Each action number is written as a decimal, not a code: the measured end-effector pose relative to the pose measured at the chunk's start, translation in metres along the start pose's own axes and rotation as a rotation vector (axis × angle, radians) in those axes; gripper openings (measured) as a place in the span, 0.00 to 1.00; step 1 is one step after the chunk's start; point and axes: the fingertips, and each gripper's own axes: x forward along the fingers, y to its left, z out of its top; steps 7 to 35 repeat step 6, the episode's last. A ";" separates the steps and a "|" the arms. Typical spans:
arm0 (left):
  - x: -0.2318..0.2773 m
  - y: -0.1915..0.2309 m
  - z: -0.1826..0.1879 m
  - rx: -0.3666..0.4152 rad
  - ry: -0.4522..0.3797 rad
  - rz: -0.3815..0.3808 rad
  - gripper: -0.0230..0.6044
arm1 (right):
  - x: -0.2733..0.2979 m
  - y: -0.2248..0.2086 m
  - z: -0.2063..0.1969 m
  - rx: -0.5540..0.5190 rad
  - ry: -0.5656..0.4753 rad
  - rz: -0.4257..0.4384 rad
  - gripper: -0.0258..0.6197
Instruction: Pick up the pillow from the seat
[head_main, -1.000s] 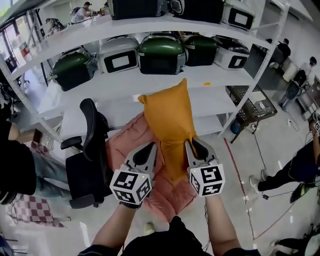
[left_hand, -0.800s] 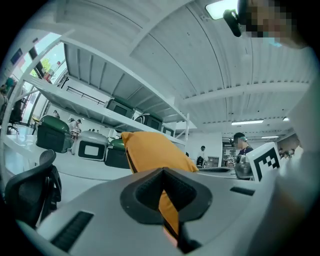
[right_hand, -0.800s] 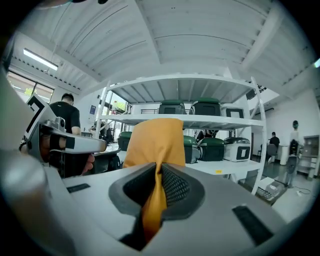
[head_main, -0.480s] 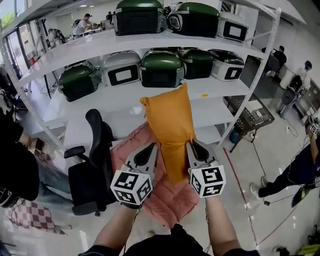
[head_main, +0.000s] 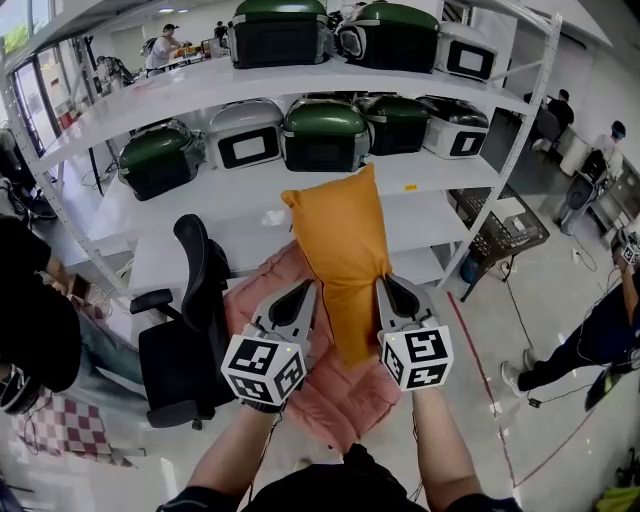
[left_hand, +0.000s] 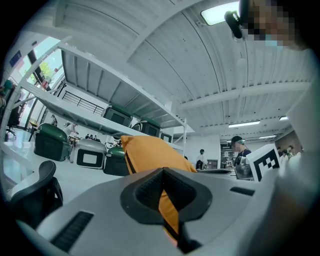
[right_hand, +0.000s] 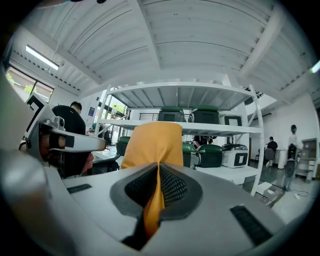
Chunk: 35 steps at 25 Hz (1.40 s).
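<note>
An orange pillow (head_main: 343, 255) is held up in the air between both grippers, standing on end in front of the shelves. My left gripper (head_main: 311, 287) is shut on its left edge; orange fabric (left_hand: 167, 207) is pinched between the jaws in the left gripper view. My right gripper (head_main: 381, 283) is shut on its right edge, with a fold of the pillow (right_hand: 155, 200) squeezed between the pads. Below lies a pink seat cushion (head_main: 330, 385). The pillow's upper part (right_hand: 152, 142) rises above the jaws.
A black office chair (head_main: 185, 340) stands to the left of the pink cushion. White metal shelving (head_main: 420, 165) holds green and white cases (head_main: 322, 135) directly ahead. A person (head_main: 35, 330) stands at far left; others are at right (head_main: 600, 330).
The pillow and both grippers have stayed nearly in place; the view rose a little at first and has held since. Both grips persist.
</note>
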 end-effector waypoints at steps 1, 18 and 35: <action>0.000 0.000 0.000 0.001 0.000 -0.001 0.05 | 0.000 0.000 0.000 0.002 0.001 -0.001 0.05; 0.002 0.001 -0.001 0.004 0.001 -0.004 0.05 | 0.002 0.000 -0.004 0.009 0.010 0.001 0.05; 0.002 0.001 -0.001 0.004 0.001 -0.004 0.05 | 0.002 0.000 -0.004 0.009 0.010 0.001 0.05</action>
